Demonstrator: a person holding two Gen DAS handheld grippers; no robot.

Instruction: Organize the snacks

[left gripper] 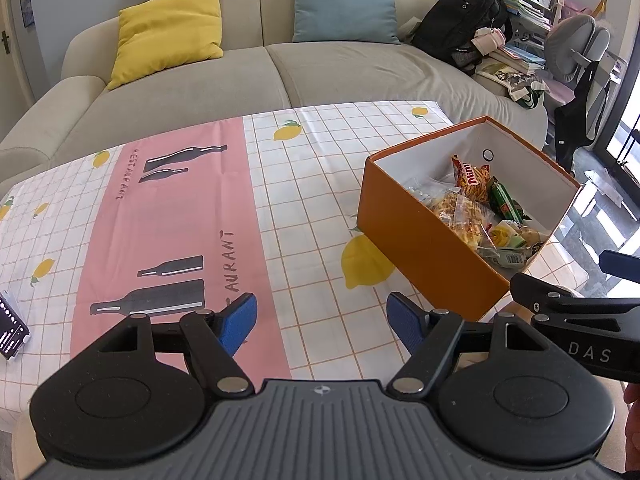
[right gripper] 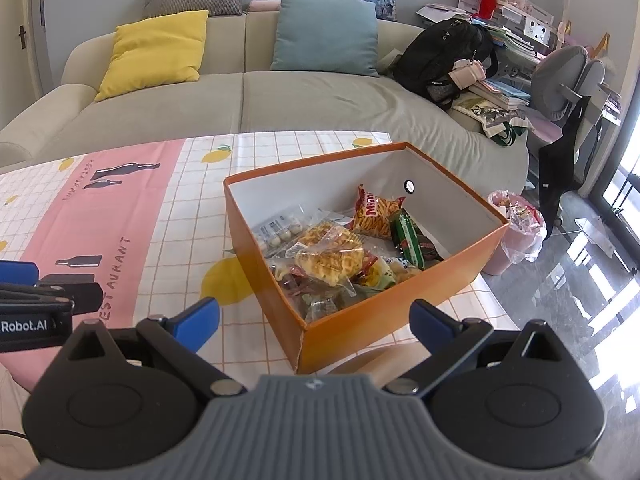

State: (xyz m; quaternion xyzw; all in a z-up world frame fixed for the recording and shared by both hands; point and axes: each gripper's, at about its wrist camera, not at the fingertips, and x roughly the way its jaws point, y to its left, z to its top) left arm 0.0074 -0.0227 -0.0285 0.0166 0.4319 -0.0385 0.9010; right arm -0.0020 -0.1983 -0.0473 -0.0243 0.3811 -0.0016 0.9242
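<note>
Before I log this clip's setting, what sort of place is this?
Most likely a home living room: a beige sofa with a yellow cushion, a table under a lemon-print tablecloth, and an orange box of snacks.

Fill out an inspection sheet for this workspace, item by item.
Surface: table under a white grid tablecloth with lemons and a pink panel.
Job's things: open orange cardboard box holding snack packets, among them a red chip bag and a green wrapped bar.
Clutter: black phone at the left table edge.
Grippers: left tongs open, empty; right tongs open, empty.
Cables: thin dark cable at the right view's left edge.
Surroundings: beige sofa, black backpack, pink-lined waste bin.
</note>
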